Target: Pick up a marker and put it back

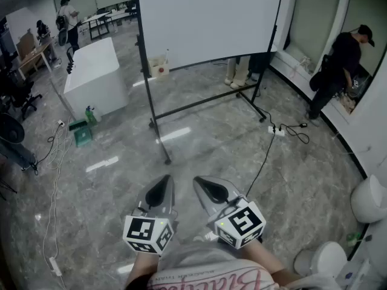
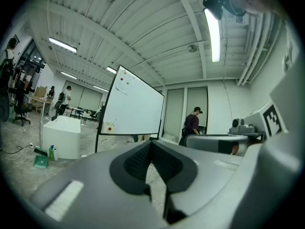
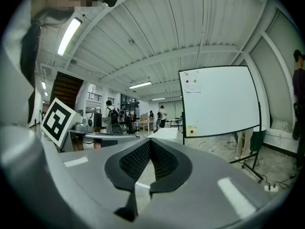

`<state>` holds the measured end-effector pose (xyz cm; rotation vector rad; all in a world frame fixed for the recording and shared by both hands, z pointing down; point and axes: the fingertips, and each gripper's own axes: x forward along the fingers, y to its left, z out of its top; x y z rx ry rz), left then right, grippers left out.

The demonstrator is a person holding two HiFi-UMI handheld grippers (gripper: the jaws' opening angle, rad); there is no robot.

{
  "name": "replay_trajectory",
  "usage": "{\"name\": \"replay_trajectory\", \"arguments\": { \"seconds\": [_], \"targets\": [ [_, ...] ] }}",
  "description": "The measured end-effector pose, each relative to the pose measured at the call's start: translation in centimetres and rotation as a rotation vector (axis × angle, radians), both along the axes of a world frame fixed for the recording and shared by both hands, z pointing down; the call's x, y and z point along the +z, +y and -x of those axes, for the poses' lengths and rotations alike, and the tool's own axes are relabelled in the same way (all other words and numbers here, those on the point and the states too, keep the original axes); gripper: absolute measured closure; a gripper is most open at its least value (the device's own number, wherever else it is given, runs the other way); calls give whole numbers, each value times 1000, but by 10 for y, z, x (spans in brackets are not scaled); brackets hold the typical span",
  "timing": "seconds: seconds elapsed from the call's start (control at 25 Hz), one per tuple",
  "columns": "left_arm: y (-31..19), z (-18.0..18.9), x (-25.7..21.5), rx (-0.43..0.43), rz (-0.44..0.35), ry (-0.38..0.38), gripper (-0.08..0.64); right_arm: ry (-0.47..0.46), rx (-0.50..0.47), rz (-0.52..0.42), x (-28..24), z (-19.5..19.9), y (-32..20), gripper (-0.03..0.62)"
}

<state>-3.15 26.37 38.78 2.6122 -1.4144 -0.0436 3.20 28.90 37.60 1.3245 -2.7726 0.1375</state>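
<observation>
Grey left tool (image 1: 162, 186) and right tool (image 1: 204, 187), black-and-white patterned cubes (image 1: 242, 223), white whiteboard (image 1: 208, 17), marbled floor (image 1: 211, 144)

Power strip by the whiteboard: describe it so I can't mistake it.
Find the large whiteboard on its black stand. Just past the stand's right foot, a white power strip lies on the grey floor. Black cables run from it, whereas the strip at the floor's left edge trails a white cord.

Whiteboard (image 1: 208, 23) top cut off; person (image 1: 237, 72) behind mostly hidden.
</observation>
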Motion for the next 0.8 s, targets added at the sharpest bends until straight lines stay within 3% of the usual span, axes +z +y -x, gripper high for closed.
{"name": "replay_trajectory", "arguments": {
  "seconds": [0.8],
  "targets": [
    [-9, -32, 4, 33, -3, -8, 560, 24, -40, 26, 16, -22, -13, 591]
  ]
}}
